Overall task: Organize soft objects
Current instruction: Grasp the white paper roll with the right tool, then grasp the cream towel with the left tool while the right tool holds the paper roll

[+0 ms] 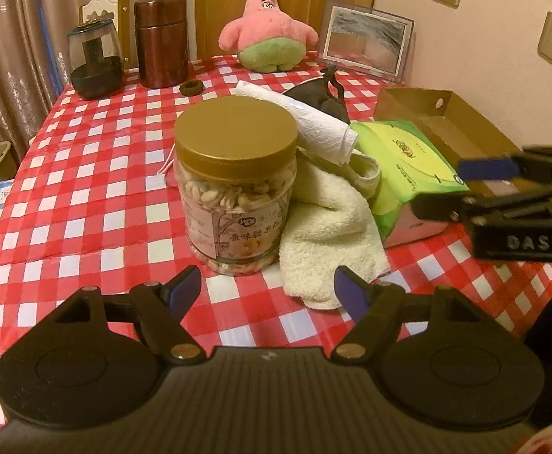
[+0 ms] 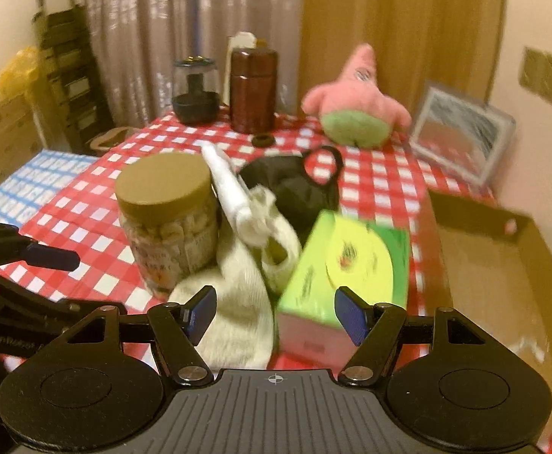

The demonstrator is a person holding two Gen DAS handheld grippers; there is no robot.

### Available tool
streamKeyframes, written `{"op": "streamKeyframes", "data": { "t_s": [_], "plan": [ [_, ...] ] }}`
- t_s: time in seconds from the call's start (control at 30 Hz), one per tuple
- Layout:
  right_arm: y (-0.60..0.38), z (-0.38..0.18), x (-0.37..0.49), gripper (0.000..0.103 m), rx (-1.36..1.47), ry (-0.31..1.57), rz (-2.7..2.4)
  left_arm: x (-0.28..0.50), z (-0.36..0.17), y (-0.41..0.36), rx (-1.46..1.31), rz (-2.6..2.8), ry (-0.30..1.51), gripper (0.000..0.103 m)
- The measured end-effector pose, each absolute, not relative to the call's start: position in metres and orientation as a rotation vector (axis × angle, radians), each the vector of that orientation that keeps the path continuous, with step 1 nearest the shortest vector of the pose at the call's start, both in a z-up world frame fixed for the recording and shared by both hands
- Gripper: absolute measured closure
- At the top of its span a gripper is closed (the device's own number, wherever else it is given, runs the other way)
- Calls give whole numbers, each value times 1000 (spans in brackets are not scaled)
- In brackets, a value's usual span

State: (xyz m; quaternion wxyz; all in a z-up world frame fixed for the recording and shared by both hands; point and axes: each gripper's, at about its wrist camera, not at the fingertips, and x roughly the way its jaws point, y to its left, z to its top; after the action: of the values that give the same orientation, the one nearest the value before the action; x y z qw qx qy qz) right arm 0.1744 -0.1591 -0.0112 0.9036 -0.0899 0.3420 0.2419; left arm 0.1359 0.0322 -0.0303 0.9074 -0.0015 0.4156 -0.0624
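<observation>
A cream towel lies crumpled mid-table, with a rolled white cloth on top and a black pouch behind. A pink star plush sits at the far edge. My left gripper hovers open just in front of the towel and a nut jar, nothing between its fingers. My right gripper is open too, close above the towel and a green tissue box. The right gripper's fingers show at the right edge of the left wrist view.
An open cardboard box stands at the right, next to the tissue box. A brown canister, a dark glass jar, a hair tie and a picture frame line the far edge of the red checked table.
</observation>
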Motion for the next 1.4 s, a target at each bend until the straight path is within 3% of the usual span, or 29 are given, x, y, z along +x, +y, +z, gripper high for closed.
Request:
{"op": "streamKeyframes", "data": {
  "t_s": [0.27, 0.67, 0.8, 1.4],
  "plan": [
    [-129, -17, 199, 34, -352, 616, 589, 147, -24, 43, -4, -108, 824, 29],
    [-93, -37, 226, 62, -511, 585, 652, 156, -27, 54, -46, -87, 818, 29],
    [-87, -40, 227, 89, -537, 584, 642, 157, -28, 57, -58, -80, 821, 29],
    [-165, -6, 179, 93, -275, 587, 487, 152, -48, 25, -44, -184, 862, 29]
  ]
}}
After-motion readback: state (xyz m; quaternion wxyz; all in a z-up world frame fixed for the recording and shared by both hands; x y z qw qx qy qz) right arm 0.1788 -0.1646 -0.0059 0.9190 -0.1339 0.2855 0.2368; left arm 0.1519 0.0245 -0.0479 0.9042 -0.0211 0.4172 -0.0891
